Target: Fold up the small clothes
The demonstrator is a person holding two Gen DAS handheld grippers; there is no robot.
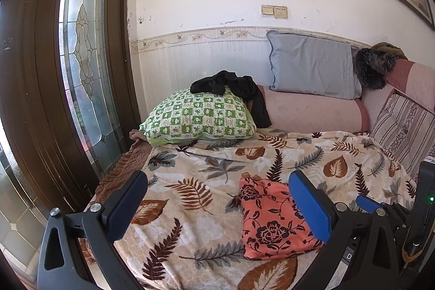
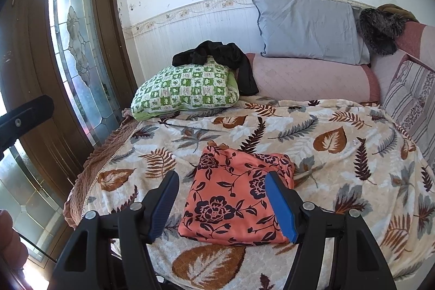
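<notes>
A bed [image 2: 353, 127] covered by a cream blanket [image 1: 190, 235] with a leaf print fills the lower half of both views. On it lies the folded coral floral garment [image 2: 233, 195], a flat rectangle with dark flowers, in the lower centre of the right wrist view and lower right of centre in the left wrist view.

The right gripper [image 2: 221, 204] points forward and downward over the garment from the bottom edge of its frame; its jaws stand apart, nothing pinched, and the cloth shows in the gap between them, the blue right pad overlapping its right edge in the picture. Whether the pads touch the fabric cannot be told. The left gripper [image 1: 217, 205] also stands released with wide jaws, low in its frame; the garment lies toward its right finger, partly behind it.

Farther back, in mid frame, a green checked pillow [image 1: 198, 118] carries a crumpled black garment [image 1: 231, 89]. To its right a pink rolled quilt [image 1: 312, 110] supports a grey-blue pillow [image 1: 312, 64], with a dark furry item [image 1: 372, 69] beside that. A brown door with leaded glass [image 1: 81, 45] fills the left side. None of these lies between the grippers and the cloth.
</notes>
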